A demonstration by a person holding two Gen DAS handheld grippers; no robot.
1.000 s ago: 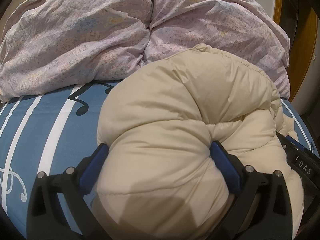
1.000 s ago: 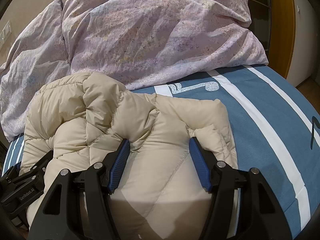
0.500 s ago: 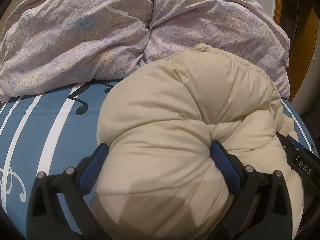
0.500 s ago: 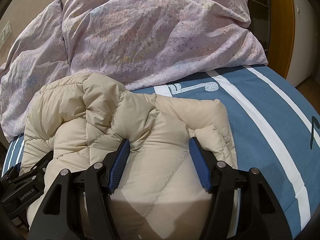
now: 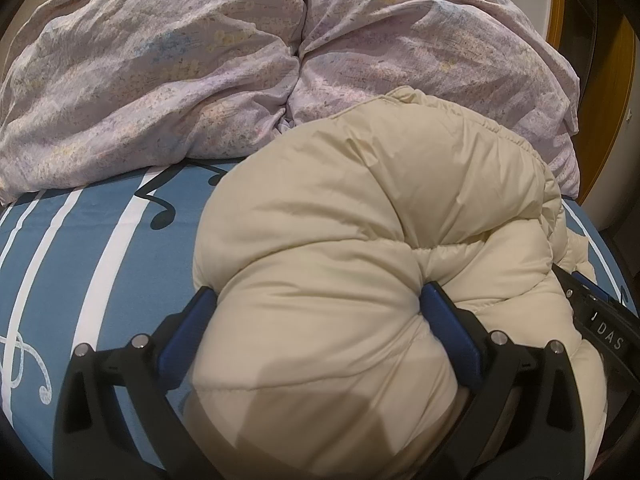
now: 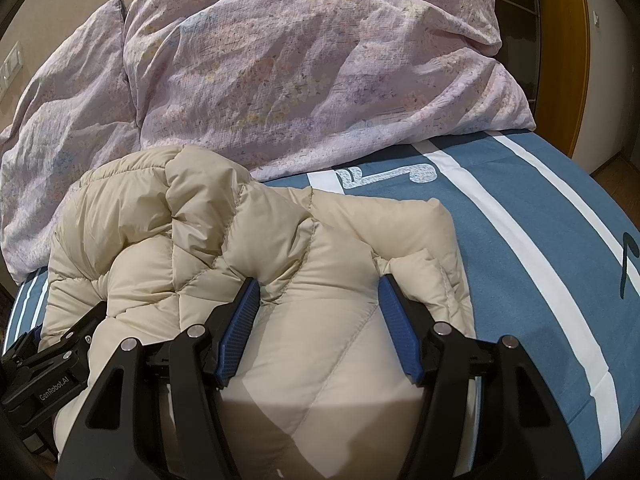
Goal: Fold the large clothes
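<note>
While the beige puffer jacket (image 5: 340, 248) lies bundled on the bed (image 5: 100, 248), my left claw (image 5: 316, 300) and right claw (image 6: 320, 284) each clamp its padding.

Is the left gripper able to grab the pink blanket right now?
Probably not yet. The left gripper is clamped on the puffy beige jacket, which bulges between it and the pink blanket. It would have to let go and reach past the jacket first.

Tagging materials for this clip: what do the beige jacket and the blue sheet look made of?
Beige jacket: likely down-filled nylon or polyester shell, with a slight sheen, puffy quilted baffles and stitch lines. Blue sheet: matte woven fabric, probably cotton, with flat printed white stripes and music notes.
</note>
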